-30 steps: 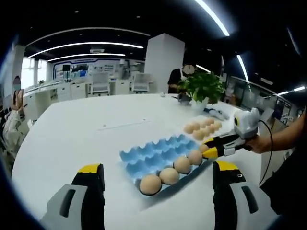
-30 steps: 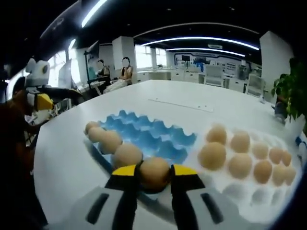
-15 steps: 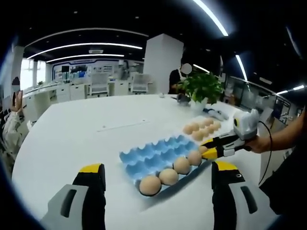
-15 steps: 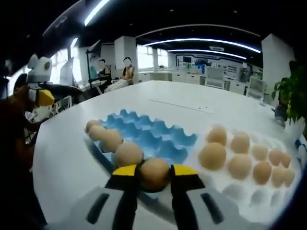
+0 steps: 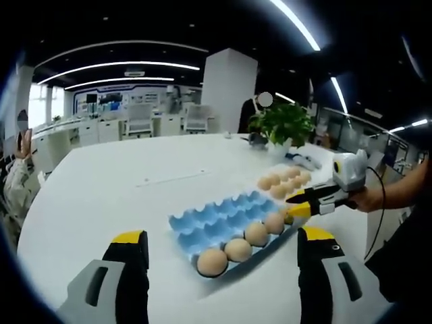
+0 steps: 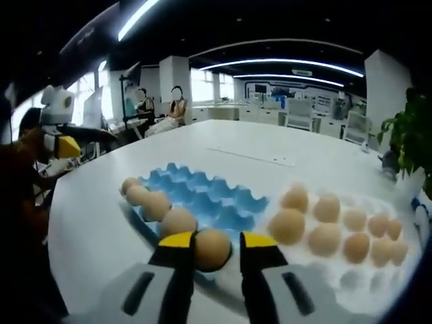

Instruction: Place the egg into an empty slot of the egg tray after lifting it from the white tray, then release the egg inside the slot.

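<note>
Egg (image 6: pixel 211 249) sits pinched between the yellow-tipped jaws of the right gripper (image 6: pixel 212 251), at the near end of the blue egg tray (image 6: pixel 202 199); four eggs fill the row beside it, and whether the egg rests in a slot or hangs just above one cannot be told. White tray (image 6: pixel 351 270) with spare eggs lies to the right; left gripper (image 5: pixel 223 246) stands spread, empty, well apart.

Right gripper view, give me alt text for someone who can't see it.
The right gripper holds a brown egg between its yellow-tipped jaws, above the near edge of a blue egg tray on a white table. Four eggs line the tray's near row, and a white tray with more eggs sits to its right.
</note>
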Tool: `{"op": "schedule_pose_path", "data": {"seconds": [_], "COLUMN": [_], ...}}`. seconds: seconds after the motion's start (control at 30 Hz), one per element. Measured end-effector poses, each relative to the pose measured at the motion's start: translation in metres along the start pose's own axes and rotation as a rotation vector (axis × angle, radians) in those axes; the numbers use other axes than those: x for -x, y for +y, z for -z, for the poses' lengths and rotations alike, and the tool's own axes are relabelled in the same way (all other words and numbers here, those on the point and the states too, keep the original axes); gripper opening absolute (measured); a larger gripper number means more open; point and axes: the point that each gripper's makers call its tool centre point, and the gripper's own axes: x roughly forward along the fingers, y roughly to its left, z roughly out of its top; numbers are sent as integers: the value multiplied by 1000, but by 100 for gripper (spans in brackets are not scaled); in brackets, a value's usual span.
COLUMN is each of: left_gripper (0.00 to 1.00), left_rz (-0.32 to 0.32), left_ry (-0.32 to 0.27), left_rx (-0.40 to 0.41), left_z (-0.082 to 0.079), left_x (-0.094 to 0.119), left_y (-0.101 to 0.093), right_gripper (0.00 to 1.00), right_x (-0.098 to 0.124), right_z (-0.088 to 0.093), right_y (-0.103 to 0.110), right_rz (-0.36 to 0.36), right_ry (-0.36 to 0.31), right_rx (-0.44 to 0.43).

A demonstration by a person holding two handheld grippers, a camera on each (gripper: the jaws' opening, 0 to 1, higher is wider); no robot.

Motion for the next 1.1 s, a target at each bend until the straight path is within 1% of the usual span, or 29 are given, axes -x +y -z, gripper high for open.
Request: {"op": "schedule_pose_path", "data": {"seconds": [0.17,0.27,0.33,0.5,0.6,0.7,0.83,0.97,1.1], "left_gripper": [91,91,93,92,92,91,91,91,91], "left_rz": [5,4,-3,-1,-2,-1,3,1,-4], "left_ry": [0,0,-4,-2,-2,2,10,10,12], "left_rx": [1,2,3,-2,-5,-8,-9,-10,-12], "left_z": [0,0,-1,-2,-2,-1,2,2,2], "left_x": [0,-1,-1,-1,0,0,1,1,2], "left_y": [0,0,1,1,1,1,-2,-2,0], "right_gripper": [25,25,25,25,25,25,25,26,26], "right_x": [5,7,7,6,7,9,7,1,-7], "right_z": [-5,-6,-7,-11,-16,-17,-14,-15,-12], "right_y": [-11,-18,-21,-27,-34,-46,-65,-72,-74], "right_rz": [36,55,61,73,105,158,218,238,241], "right_ry": [-24,-27,-31,-40,-62,-63,-55,-58,-30], "right_rx": [-28,-27,-29,-39,-48,-41,-83,-90,-81]}}
